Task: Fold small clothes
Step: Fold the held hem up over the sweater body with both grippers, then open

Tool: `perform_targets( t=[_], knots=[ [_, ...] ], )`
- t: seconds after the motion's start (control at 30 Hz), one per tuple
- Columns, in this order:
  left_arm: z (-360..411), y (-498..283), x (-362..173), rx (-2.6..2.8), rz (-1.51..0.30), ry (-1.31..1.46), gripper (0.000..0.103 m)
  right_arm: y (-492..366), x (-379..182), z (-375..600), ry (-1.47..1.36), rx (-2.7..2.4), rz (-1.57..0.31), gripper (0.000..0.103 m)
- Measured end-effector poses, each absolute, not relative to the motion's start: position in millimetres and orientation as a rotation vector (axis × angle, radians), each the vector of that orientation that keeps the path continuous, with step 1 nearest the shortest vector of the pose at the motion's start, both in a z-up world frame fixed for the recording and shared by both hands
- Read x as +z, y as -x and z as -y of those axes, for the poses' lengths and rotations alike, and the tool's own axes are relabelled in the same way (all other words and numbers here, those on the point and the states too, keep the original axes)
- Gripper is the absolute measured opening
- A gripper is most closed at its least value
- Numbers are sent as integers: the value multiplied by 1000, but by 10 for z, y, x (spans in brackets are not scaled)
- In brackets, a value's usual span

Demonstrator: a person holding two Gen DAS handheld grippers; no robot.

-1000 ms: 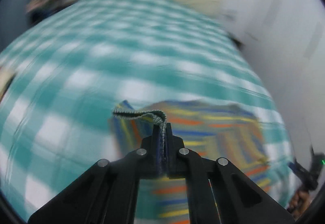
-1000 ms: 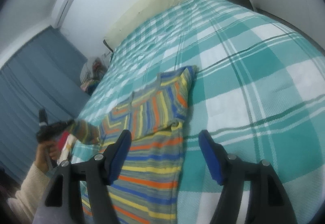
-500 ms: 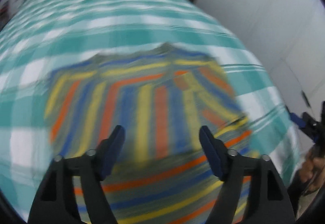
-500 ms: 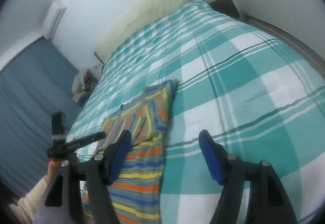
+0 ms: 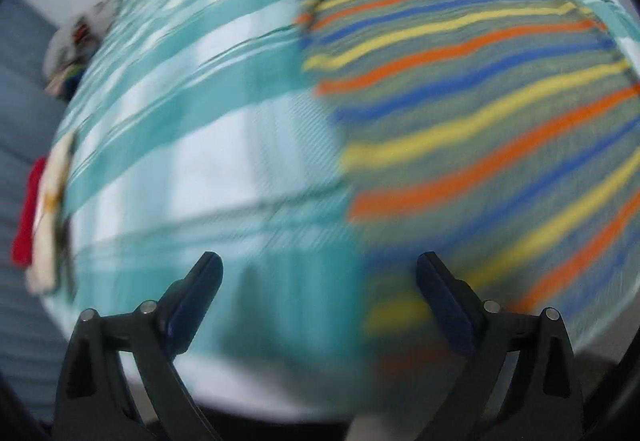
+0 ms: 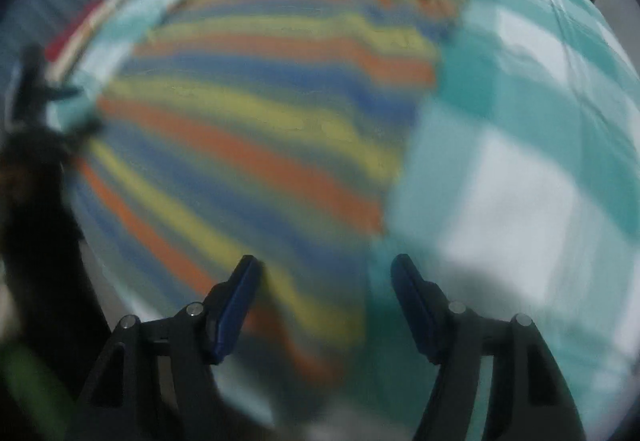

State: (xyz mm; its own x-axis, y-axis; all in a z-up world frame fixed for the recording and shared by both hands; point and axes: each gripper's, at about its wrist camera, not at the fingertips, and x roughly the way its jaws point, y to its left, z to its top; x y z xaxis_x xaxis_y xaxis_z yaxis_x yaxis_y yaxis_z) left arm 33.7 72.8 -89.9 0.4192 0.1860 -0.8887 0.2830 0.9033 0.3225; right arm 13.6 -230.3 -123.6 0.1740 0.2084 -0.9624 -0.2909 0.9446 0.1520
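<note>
Both grippers stood wide, empty. Left gripper (image 5: 318, 273) had let go of sleeve pinched a second before, now straddled near left edge of striped sweater (image 5: 480, 101); right gripper (image 6: 326, 275) had dropped low over its right edge. Sweater lay flat on teal checked bedspread (image 5: 192, 145). Red-and-cream clothes (image 5: 38, 209) at bed's left edge. Views blurred.

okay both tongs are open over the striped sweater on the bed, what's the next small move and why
Probably lower both tongs to the near hem and pinch it. The left tongs and right tongs are open and empty, each over a side edge of the striped sweater, which lies spread on the checked bedspread with sleeves folded in.
</note>
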Motion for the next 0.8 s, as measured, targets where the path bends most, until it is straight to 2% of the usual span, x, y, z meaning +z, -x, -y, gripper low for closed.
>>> perform_targets(
  t=[0.13,0.23,0.3,0.33,0.37,0.4,0.43,0.47,0.5,0.63,0.8],
  knots=[
    [-851,-78,-628,-124,-1083,-283,98,190,-1014,2589,-55,333,-1345,68],
    [-747,-42,-869,-193,-1185,-212,97,297,-1132,2647,-170,347,-1378,68],
    [-670,-19,-1015,-186,-1226,-217,93,380,-1339,2646,-219,344,-1422,67],
    [-670,5,-1049,-184,-1225,-210,92,394,-1402,2655,-251,352,-1430,66],
    [-674,45,-1057,-186,-1219,-194,90,422,-1449,2656,-288,368,-1428,54],
    [-686,85,-1046,-202,-1217,-163,74,442,-1506,2658,-328,394,-1423,31],
    [-692,110,-1028,-231,-1229,-125,39,463,-1546,2670,-378,413,-1413,15],
    [-692,90,-1021,-247,-1239,-103,16,479,-1552,2695,-423,421,-1396,7],
    [-707,104,-991,-270,-1253,-67,5,490,-1524,2708,-444,424,-1380,7],
    [-855,86,-774,-344,-1241,108,4,489,-1239,2879,-506,451,-1269,7],
    [-1065,-413,-315,-434,-1128,389,4,101,-806,3128,-599,472,-1111,7]
  ],
)
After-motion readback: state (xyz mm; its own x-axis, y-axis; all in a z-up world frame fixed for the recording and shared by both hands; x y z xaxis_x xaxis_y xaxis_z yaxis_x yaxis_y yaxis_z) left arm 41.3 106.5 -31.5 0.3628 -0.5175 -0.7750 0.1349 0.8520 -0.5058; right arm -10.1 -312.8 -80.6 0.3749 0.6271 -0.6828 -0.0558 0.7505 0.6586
